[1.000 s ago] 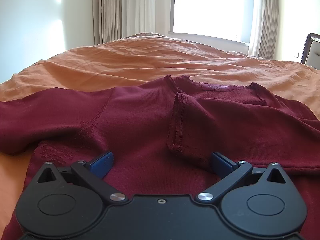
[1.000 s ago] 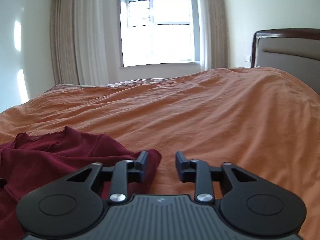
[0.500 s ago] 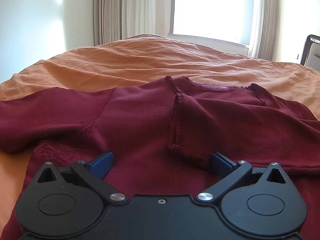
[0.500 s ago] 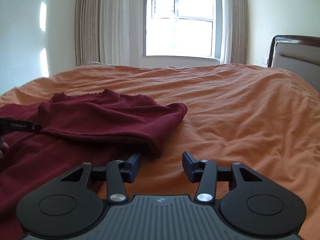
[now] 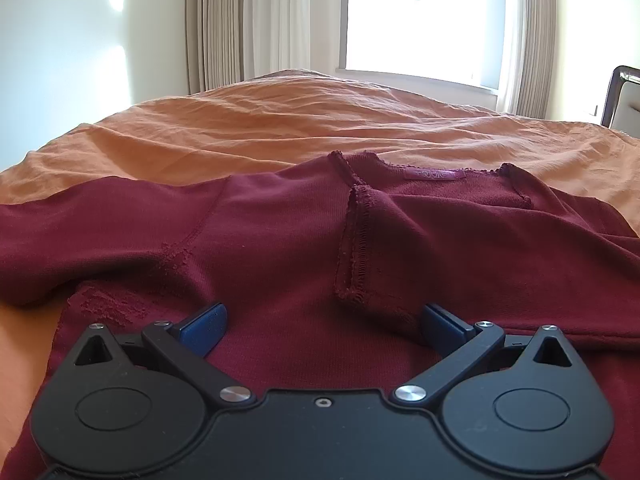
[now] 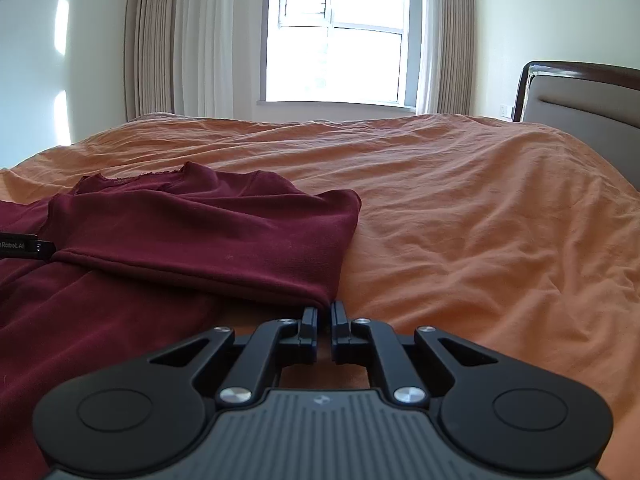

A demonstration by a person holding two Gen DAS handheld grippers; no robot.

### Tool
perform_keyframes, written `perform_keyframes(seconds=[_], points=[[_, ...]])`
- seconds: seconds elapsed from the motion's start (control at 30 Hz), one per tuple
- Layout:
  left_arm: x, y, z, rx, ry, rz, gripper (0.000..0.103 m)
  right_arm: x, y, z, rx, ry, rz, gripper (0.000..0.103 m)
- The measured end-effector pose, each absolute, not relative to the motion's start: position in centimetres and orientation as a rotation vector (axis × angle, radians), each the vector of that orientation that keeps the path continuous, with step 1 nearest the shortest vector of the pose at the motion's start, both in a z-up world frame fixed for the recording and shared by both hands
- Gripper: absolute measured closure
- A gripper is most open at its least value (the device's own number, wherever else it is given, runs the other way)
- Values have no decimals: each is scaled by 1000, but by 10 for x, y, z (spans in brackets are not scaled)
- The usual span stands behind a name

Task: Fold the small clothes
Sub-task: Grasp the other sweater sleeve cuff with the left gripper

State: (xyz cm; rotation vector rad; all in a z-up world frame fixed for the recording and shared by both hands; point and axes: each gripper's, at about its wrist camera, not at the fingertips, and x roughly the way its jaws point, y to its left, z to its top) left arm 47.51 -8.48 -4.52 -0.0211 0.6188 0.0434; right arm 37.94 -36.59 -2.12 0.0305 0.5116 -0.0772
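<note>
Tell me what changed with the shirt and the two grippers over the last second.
The right tongs backed away from the maroon shirt and closed from a wide gap to nearly shut at its folded sleeve's corner; whether they pinch cloth is unclear. The left tongs stayed open over the shirt, which lies unmoved on the orange bedspread.

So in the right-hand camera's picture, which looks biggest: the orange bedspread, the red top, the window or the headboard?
As they look in that view:
1. Orange bedspread
2. Red top
3. Window
4. Headboard, partly cut off by the frame

The top lies nearest the camera, which inflates it.
</note>
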Motion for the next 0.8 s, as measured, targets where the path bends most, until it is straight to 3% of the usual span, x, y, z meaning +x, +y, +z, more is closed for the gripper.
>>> perform_keyframes(seconds=[0.07, 0.13, 0.17, 0.33, 0.4, 0.53, 0.8], points=[[475, -82, -43, -38, 619, 37, 0, 374, -369, -17, 50, 514, -63, 80], [476, -78, -39, -63, 621, 27, 0, 362, -369, -13, 61, 500, -43, 55], [476, -76, -35, -82, 625, 23, 0, 356, -369, -10, 64, 489, -33, 51], [464, -64, -8, -165, 646, 53, 0, 326, -359, 1, 91, 435, 30, 11], [452, -53, 6, -173, 636, 53, 0, 315, -356, 6, 120, 405, 82, 0], [429, -7, 26, -144, 652, 111, 0, 302, -345, 16, 172, 371, 219, 0], [388, 167, 50, -192, 629, 459, 0, 299, -304, 11, 92, 355, 329, 0]])
